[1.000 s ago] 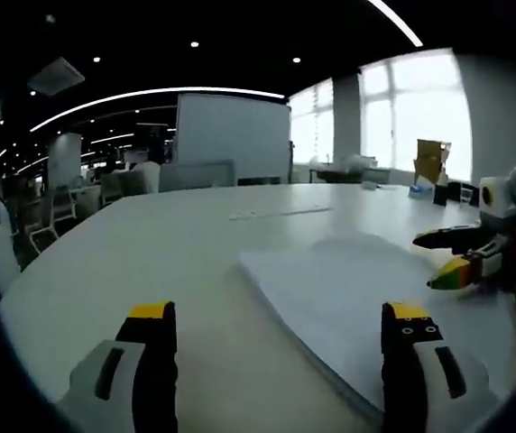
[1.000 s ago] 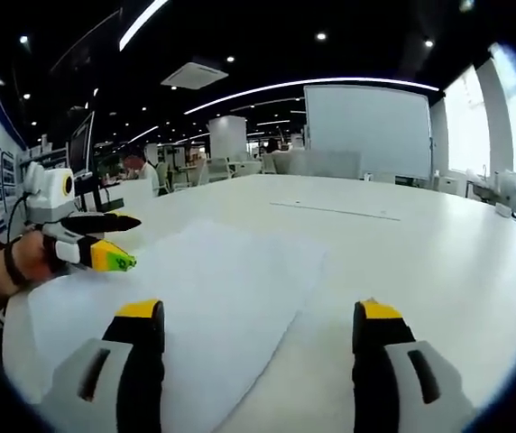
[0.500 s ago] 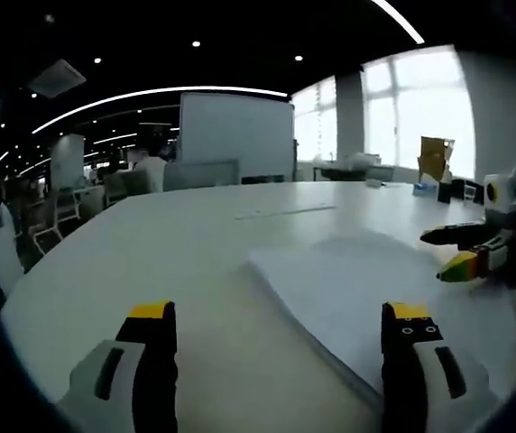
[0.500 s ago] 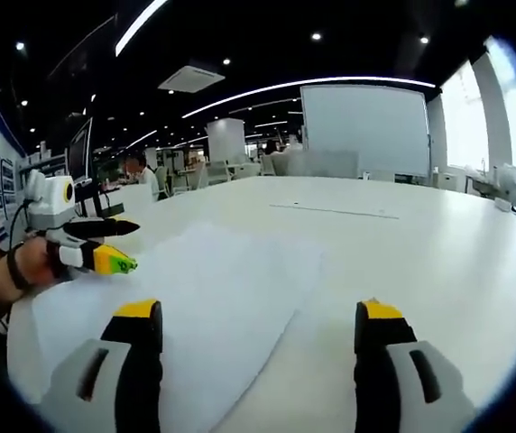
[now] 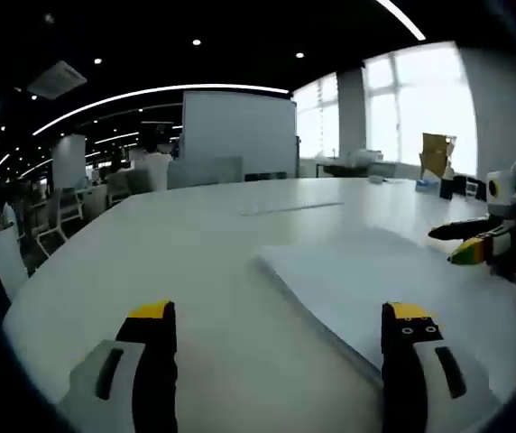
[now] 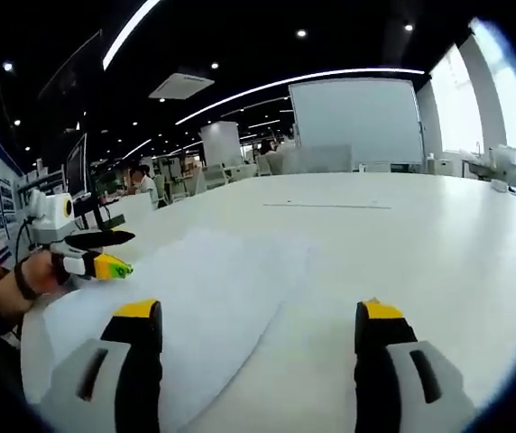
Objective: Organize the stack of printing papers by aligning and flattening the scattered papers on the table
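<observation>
Two grippers, both spread wide with nothing between the jaws. Left gripper (image 5: 276,347) raised above the white table (image 5: 150,262), yellow-tipped jaws rising from the bottom of the left gripper view; right-hand jaw over the near edge of the paper stack (image 5: 375,289), left-hand jaw over bare tabletop. Whether touching the paper or held just above it, cannot tell. Stack lying flat on the table, to the right of centre in that view, near corner pointing toward the camera, edges fairly even. Right gripper (image 5: 470,244) seen from the side at the far right edge of the stack, dark upper jaw and yellow-green lower jaw parted, tips above the paper.

Right gripper (image 6: 251,347) in its own view equally wide apart; left-hand jaw over the paper stack (image 6: 204,289), right-hand jaw over bare table (image 6: 420,244). Left gripper (image 6: 105,253) at the left of that view, held in a hand (image 6: 37,275), jaws parted above the far side of the stack. Whiteboard (image 6: 357,122) standing beyond the table, bright windows (image 5: 420,108) to the side, office chairs (image 5: 50,212) further back.
</observation>
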A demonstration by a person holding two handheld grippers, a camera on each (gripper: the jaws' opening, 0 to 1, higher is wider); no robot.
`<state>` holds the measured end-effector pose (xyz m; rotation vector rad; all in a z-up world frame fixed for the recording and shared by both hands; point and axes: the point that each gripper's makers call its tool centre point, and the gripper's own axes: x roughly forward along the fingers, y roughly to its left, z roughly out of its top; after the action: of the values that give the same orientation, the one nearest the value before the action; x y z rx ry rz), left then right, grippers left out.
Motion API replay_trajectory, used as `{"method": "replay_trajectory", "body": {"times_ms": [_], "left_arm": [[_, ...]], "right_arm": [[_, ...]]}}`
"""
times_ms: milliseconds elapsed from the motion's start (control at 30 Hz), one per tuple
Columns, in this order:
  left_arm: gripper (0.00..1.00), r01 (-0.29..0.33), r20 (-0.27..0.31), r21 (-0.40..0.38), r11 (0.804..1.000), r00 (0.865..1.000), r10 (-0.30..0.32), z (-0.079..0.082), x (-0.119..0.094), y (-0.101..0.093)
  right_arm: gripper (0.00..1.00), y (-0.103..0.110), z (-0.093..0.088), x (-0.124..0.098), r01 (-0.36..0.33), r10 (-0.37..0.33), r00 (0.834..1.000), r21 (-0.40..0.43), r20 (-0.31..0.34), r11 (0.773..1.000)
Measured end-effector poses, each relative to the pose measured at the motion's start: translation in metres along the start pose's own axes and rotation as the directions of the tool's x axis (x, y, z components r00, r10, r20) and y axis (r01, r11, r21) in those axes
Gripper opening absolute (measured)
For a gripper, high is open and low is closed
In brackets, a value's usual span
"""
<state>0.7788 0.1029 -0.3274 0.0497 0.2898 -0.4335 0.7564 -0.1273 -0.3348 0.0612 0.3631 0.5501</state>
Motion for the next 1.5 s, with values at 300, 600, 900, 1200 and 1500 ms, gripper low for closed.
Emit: {"method": "replay_trajectory", "body": {"times_ms": [300, 600, 900, 1200, 1500], "left_arm": [[0.97, 0.011, -0.004, -0.015, 1.000, 1.000, -0.011, -0.002, -0.009, -0.003], [0.97, 0.014, -0.022, -0.014, 1.000, 1.000, -0.014, -0.009, -0.018, -0.005], [0.97, 0.012, -0.029, -0.018, 1.000, 1.000, -0.013, -0.013, -0.027, -0.003], [0.97, 0.042, -0.046, -0.021, 0.999, 0.998, -0.042, -0.015, -0.037, -0.010], [0.97, 0.057, -0.052, -0.031, 0.998, 0.997, -0.059, -0.018, -0.046, -0.014]], "right_arm": [[0.83, 0.001, -0.002, -0.011, 0.002, -0.002, 1.000, 0.006, 0.001, 1.000], [0.80, 0.001, -0.003, -0.024, 0.008, -0.009, 1.000, 0.012, 0.022, 1.000], [0.81, 0.003, -0.008, -0.033, 0.008, -0.008, 1.000, 0.012, 0.008, 1.000], [0.81, 0.005, -0.011, -0.037, 0.003, -0.003, 1.000, 0.012, -0.004, 1.000], [0.82, 0.004, -0.015, -0.043, 0.003, -0.003, 1.000, 0.008, -0.016, 1.000]]}}
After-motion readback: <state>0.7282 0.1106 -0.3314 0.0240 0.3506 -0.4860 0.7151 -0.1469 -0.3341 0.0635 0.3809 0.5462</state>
